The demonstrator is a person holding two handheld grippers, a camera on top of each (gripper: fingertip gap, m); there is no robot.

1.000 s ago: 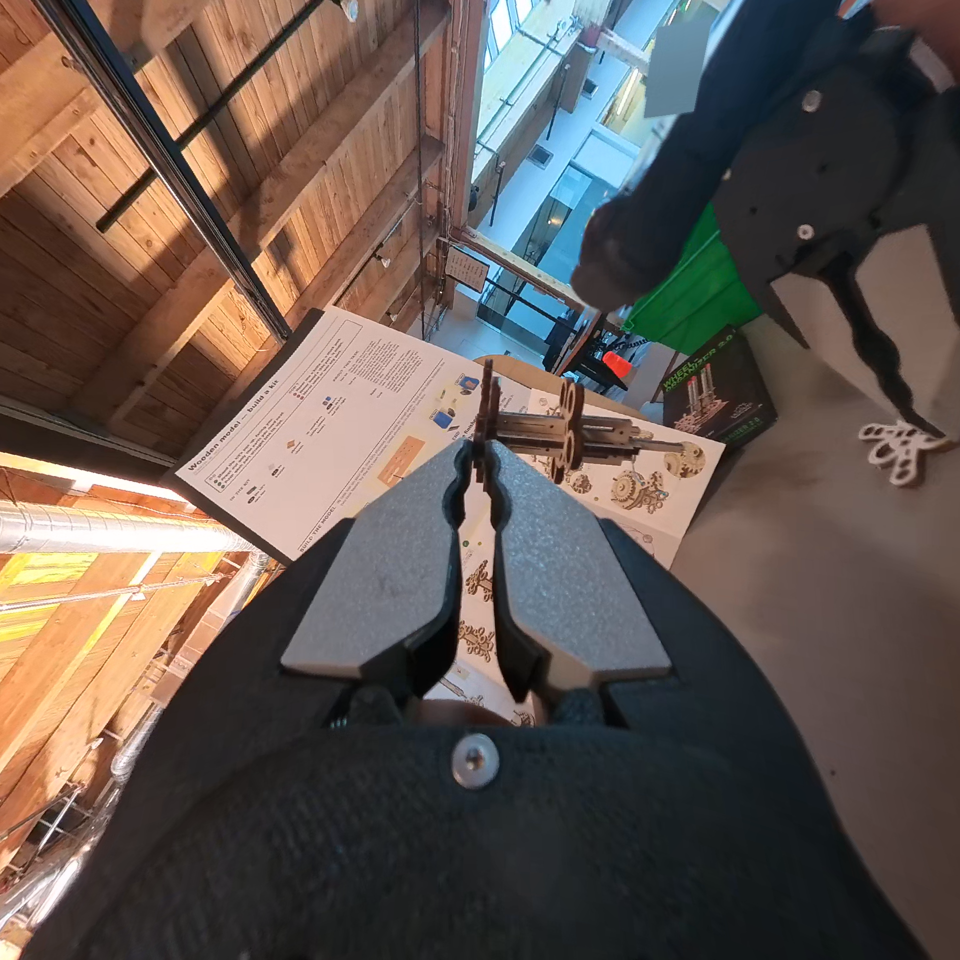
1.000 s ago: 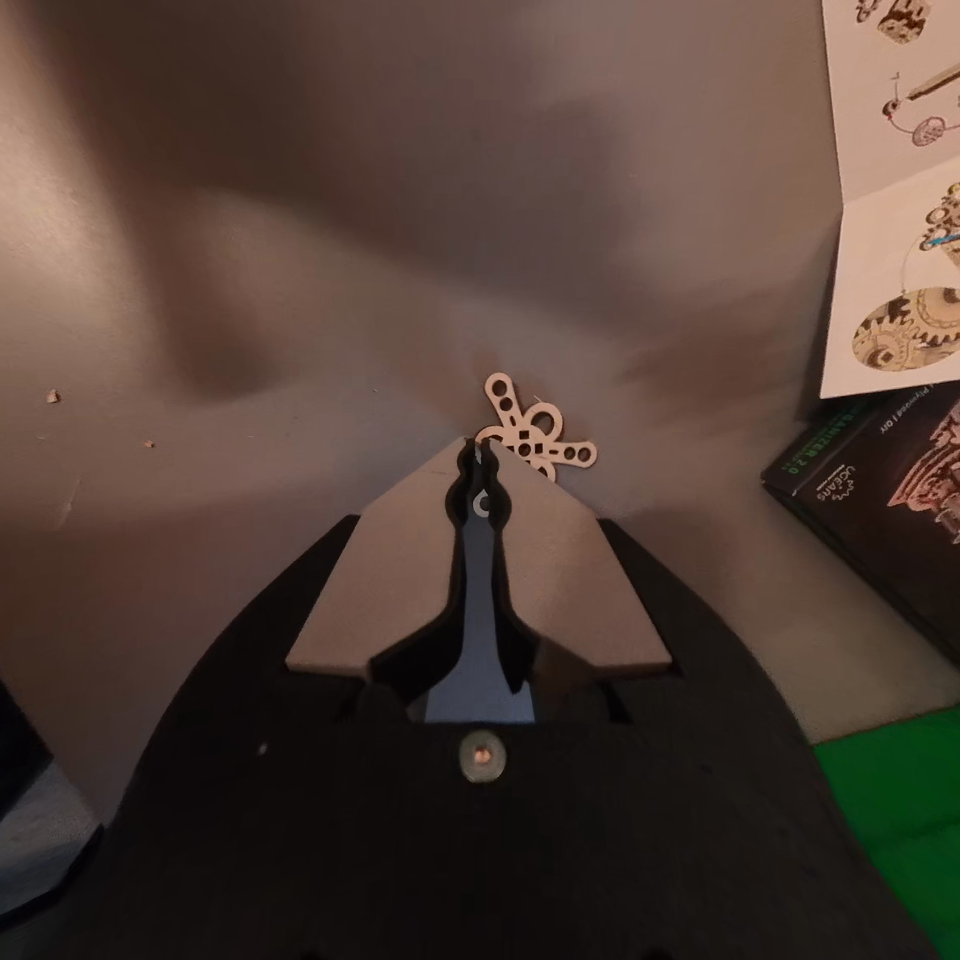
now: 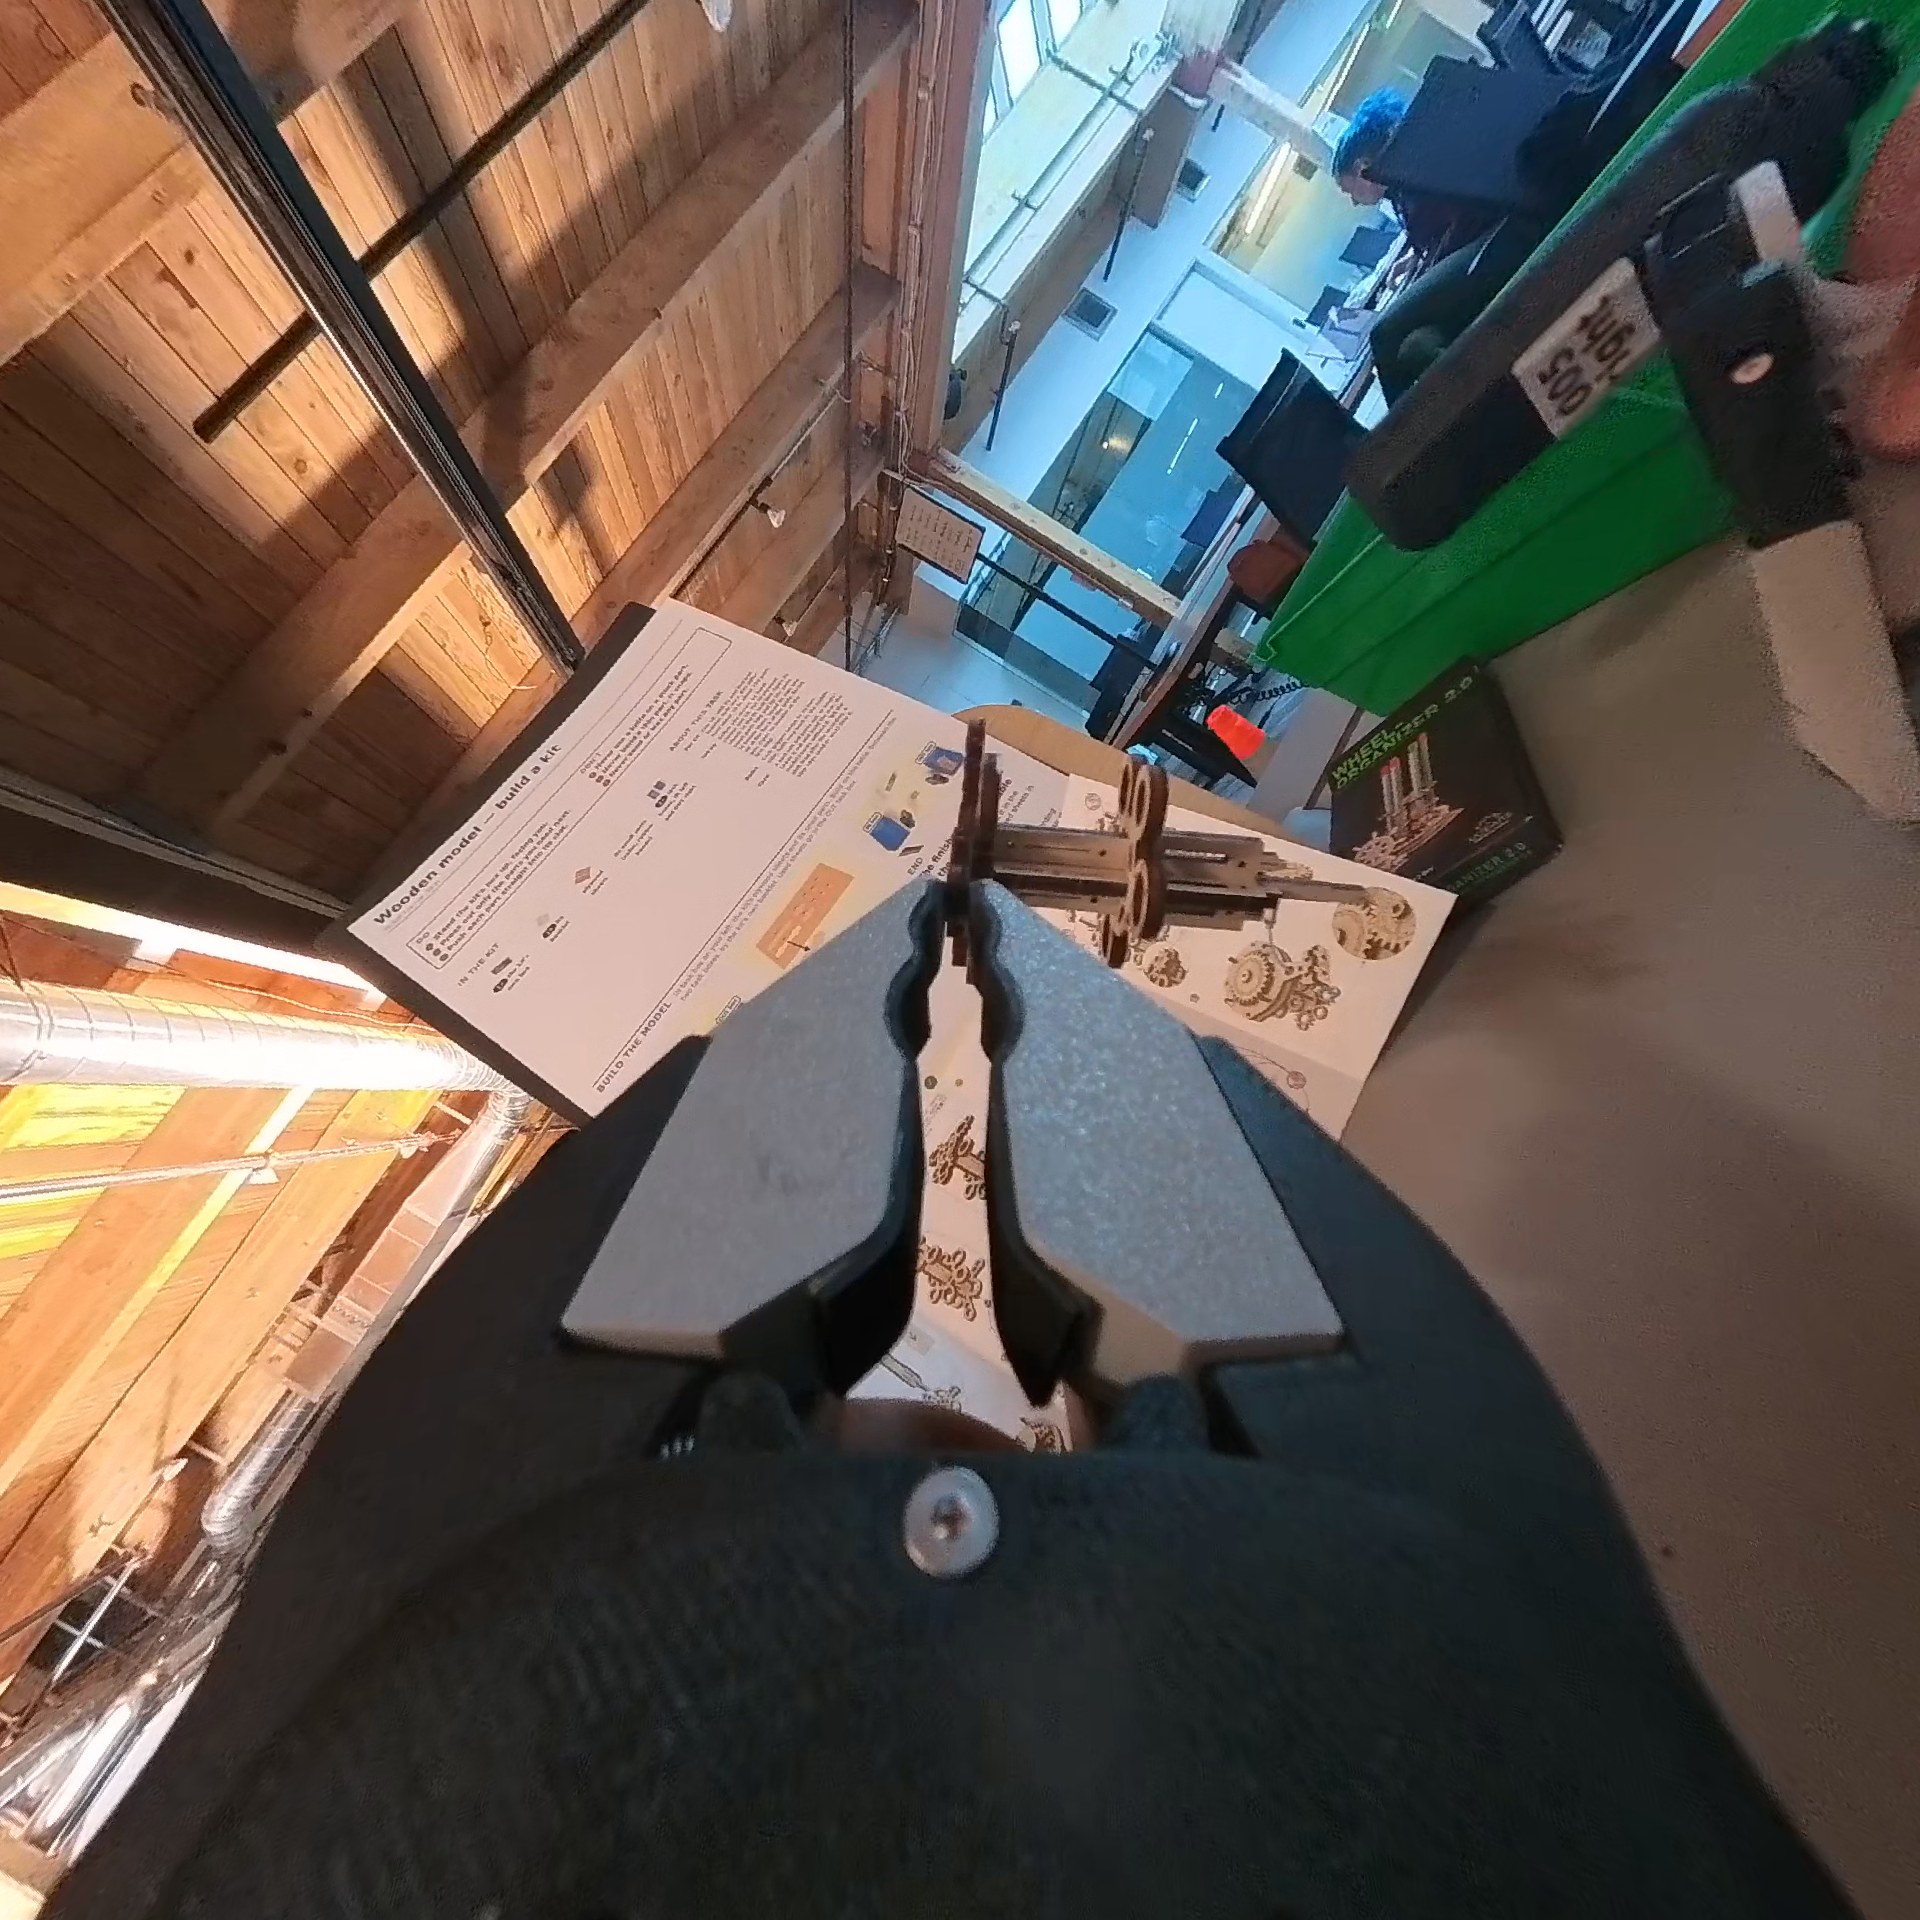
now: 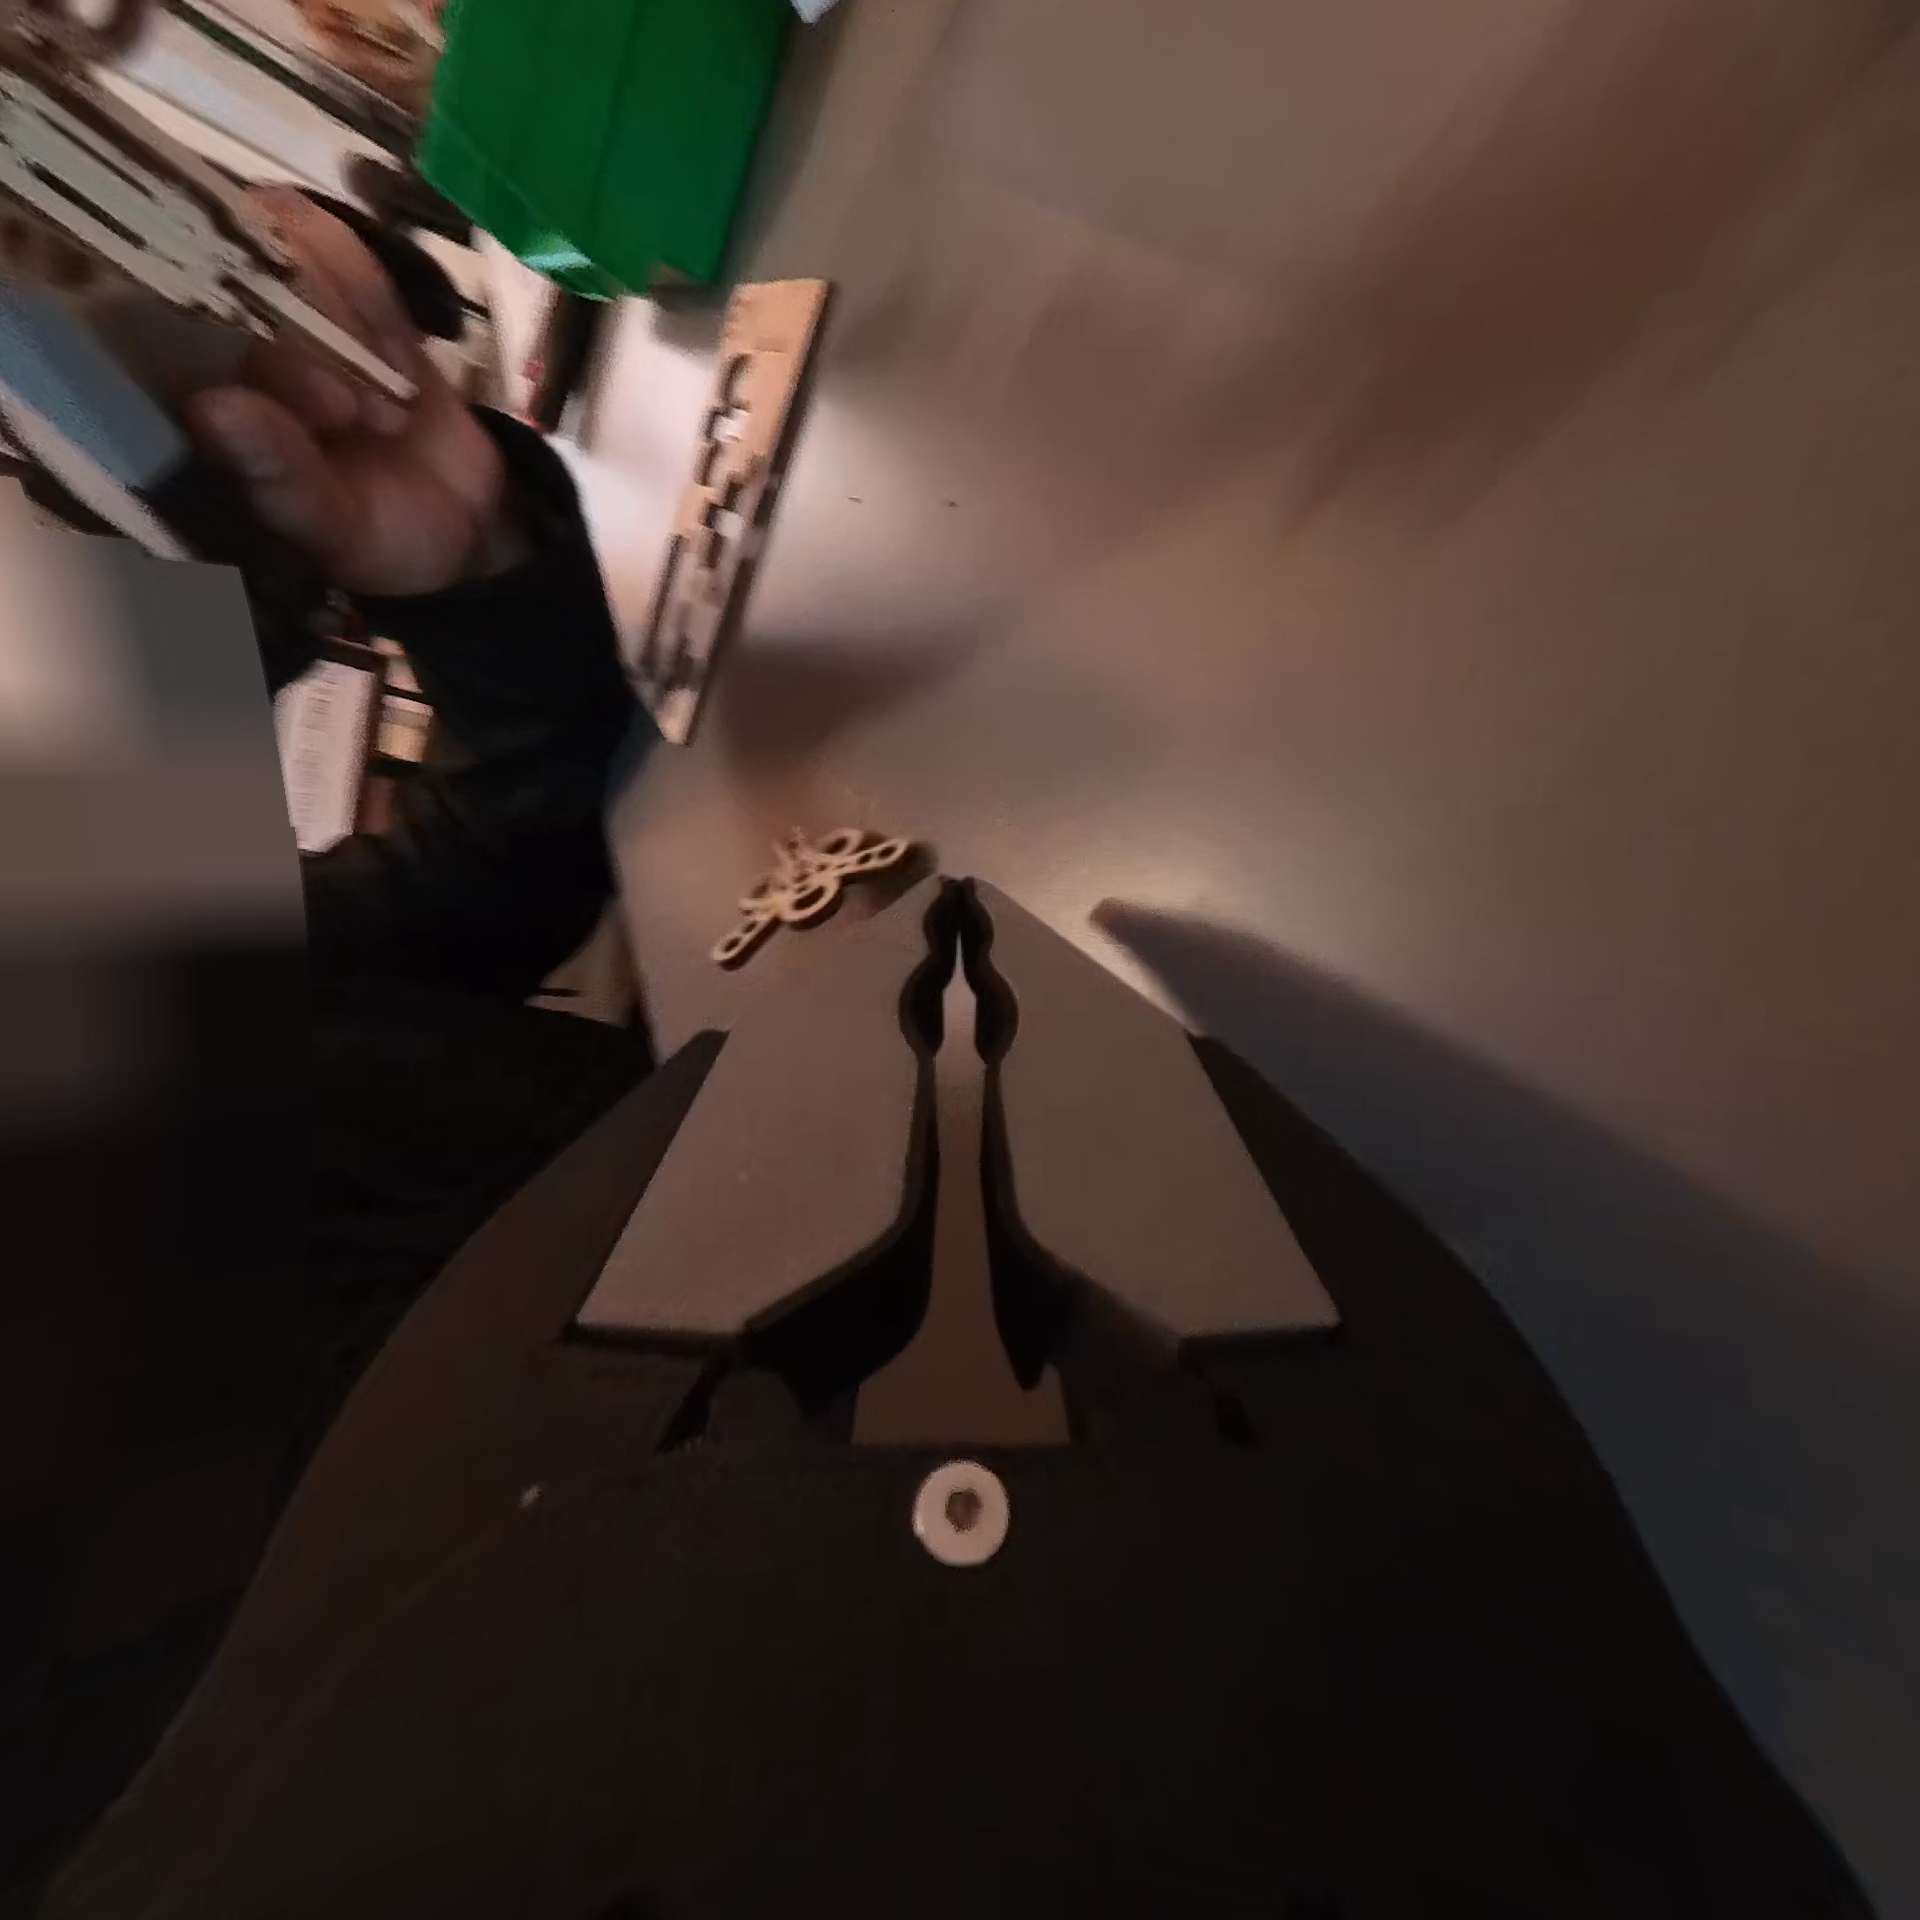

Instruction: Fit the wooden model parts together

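My left gripper is shut on the wooden model assembly. It pinches the dark gear disc at one end, and the slatted shaft with a lobed disc sticks out to the right. My right gripper is shut and empty, low over the grey table. A flat, pale wooden piece with arms and holes lies on the table just left of the right gripper's tips. The body of the right gripper shows at the top right of the left wrist view. The right wrist view is motion-blurred.
Printed instruction sheets stand behind the assembly. A black kit box and a green bin are to the right. In the right wrist view a cut-out wooden sheet, the green bin and a hand in a dark sleeve are on the left. The gap from one gripper's tips to the other's is roughly 20 cm.
My right gripper has swung away from the flat wooden piece, which now lies on the table left of its tips. The left gripper still holds the assembly, almost unmoved.
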